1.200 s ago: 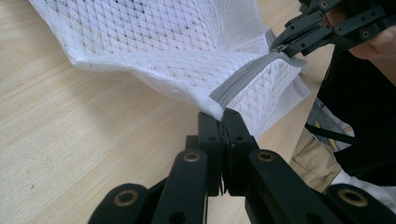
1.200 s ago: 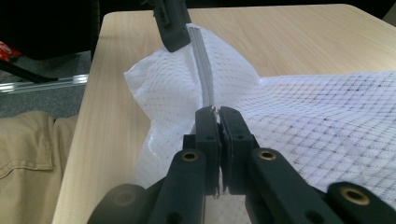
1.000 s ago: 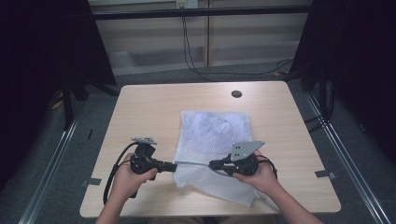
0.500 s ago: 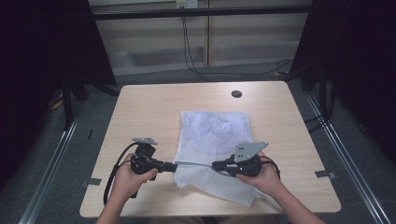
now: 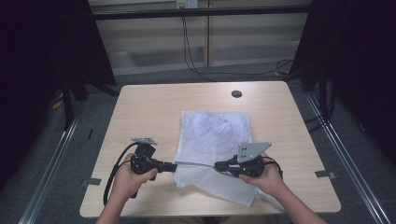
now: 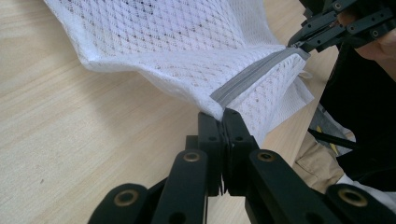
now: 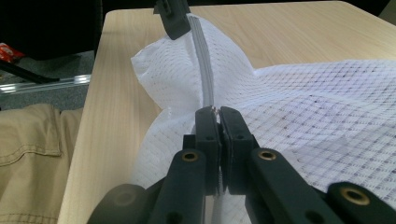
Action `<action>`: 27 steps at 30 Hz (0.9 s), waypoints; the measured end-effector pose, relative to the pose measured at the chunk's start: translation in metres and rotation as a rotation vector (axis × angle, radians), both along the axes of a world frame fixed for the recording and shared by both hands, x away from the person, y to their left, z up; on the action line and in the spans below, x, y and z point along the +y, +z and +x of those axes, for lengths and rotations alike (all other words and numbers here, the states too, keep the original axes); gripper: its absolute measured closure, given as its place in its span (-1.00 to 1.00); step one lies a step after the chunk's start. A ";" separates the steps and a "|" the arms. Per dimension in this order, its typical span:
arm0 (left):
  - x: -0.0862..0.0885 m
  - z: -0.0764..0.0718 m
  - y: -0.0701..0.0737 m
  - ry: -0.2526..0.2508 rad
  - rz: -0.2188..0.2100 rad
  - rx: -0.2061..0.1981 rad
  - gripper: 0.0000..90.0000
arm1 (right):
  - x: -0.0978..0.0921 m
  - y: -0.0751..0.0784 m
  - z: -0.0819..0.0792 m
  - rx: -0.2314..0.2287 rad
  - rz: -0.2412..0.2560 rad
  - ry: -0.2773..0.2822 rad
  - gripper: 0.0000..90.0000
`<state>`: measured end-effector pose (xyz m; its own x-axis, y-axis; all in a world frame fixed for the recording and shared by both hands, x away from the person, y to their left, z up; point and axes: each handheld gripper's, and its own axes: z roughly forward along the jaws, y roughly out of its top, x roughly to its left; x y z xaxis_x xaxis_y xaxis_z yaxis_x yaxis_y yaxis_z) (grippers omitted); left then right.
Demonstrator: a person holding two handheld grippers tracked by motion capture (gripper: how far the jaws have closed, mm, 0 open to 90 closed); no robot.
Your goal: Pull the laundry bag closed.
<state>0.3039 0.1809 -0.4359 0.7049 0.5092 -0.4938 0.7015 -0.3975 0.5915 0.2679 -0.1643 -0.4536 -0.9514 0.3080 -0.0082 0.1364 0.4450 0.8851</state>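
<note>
Pinching the white mesh bag (image 5: 212, 140) — left hand-held gripper (image 6: 223, 114) clamps fabric; right hand-held gripper (image 7: 215, 112) grips its grey zipper (image 7: 204, 65).

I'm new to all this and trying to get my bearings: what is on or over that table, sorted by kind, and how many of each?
White mesh laundry bag with grey zipper: 1
Handheld grippers, left gripper and right gripper, both clamped on the zipper: 2
Dark round disc near the table's far edge: 1
Total: 4
</note>
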 end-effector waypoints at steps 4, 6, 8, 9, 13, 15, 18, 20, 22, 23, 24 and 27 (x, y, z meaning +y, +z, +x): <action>0.000 0.000 0.000 0.001 -0.003 0.004 0.96 | -0.001 0.000 -0.001 -0.003 0.000 0.003 0.93; 0.000 0.000 0.000 0.001 0.000 0.003 0.96 | 0.000 0.000 -0.001 -0.004 0.000 0.006 0.93; 0.000 0.000 0.000 0.006 0.004 0.002 0.96 | -0.001 0.000 -0.001 -0.008 -0.007 0.006 0.93; 0.001 0.000 0.000 0.001 0.006 0.002 0.96 | -0.001 0.000 -0.001 -0.008 -0.007 0.006 0.93; 0.001 -0.001 0.000 0.012 -0.006 0.007 0.96 | -0.006 0.000 -0.002 -0.008 -0.006 0.005 0.93; 0.001 -0.001 0.000 0.005 0.004 0.004 0.96 | -0.007 0.000 -0.002 -0.004 -0.004 0.003 0.93; 0.000 0.000 0.000 -0.004 -0.001 0.010 0.96 | -0.009 0.000 -0.003 -0.005 -0.004 0.002 0.93; 0.000 0.000 0.000 -0.002 0.003 0.008 0.96 | -0.009 0.000 -0.003 -0.007 -0.005 0.005 0.93; 0.001 0.000 -0.001 -0.001 0.004 0.009 0.96 | -0.010 0.000 -0.003 -0.004 -0.006 0.001 0.93; 0.001 0.000 -0.001 0.000 0.000 0.013 0.96 | -0.011 0.000 -0.003 -0.004 -0.004 0.002 0.93; 0.001 -0.001 -0.001 0.001 -0.001 0.013 0.96 | -0.012 0.000 -0.003 -0.002 -0.004 0.000 0.93; 0.000 -0.001 -0.001 0.000 0.004 0.010 0.96 | -0.015 0.000 -0.003 -0.003 -0.004 -0.006 0.93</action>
